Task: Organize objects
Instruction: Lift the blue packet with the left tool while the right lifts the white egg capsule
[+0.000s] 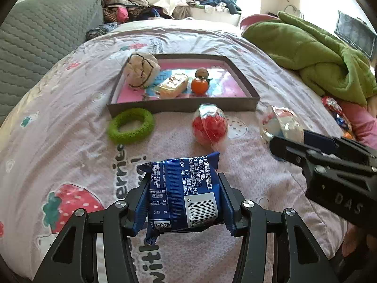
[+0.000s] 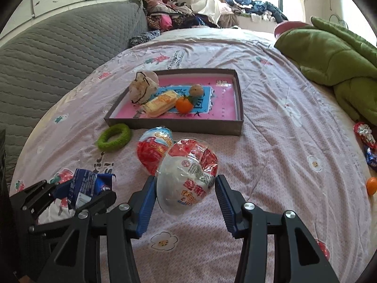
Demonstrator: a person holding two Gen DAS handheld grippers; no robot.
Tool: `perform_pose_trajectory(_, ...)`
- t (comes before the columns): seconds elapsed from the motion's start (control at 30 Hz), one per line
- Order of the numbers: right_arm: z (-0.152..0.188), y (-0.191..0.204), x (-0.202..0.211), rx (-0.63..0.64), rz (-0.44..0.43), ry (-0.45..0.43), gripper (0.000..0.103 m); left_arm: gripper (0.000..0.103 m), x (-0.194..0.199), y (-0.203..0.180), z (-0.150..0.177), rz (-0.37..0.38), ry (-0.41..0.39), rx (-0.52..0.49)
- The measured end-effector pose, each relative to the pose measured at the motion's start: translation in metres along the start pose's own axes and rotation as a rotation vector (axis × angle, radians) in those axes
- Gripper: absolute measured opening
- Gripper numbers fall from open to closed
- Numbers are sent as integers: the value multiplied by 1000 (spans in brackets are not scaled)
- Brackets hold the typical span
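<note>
Left wrist view: left tongs (image 1: 182, 202) are pinching a blue snack packet (image 1: 182, 195) above the bedsheet (image 1: 70, 141). Right tongs (image 2: 186, 197) are gripping a wrapped egg toy (image 2: 188, 174). At twelve o'clock a tray (image 2: 174, 123) is lying.

Blue packet (image 1: 186, 193); green ring (image 1: 131, 125); pink-lined grey tray (image 1: 181, 105); strawberry-print sheet (image 1: 70, 141).
</note>
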State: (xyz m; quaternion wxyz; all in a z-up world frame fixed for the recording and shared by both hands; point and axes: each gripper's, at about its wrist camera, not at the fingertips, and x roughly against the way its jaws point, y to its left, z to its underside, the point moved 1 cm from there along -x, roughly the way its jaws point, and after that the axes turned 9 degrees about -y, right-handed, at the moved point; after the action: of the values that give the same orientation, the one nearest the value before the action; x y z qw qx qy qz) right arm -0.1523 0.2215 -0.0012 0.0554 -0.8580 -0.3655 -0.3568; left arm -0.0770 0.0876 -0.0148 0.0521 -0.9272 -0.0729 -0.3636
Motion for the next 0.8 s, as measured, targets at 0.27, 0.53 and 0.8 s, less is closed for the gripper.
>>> perform_pose_trajectory(0.27, -6, 13, 21, 16, -9, -46, 51, 54, 14, 7, -8, -21, -34, 5)
perform_pose_trajectory(0.53, -4, 24, 37, 23, -20, -87, 51, 54, 27, 13, -10, -51, -61, 0)
perform_pose_trajectory(0.8, 5, 22, 50, -11, -42, -132, 51, 54, 41, 23, -12, -87, -112, 9)
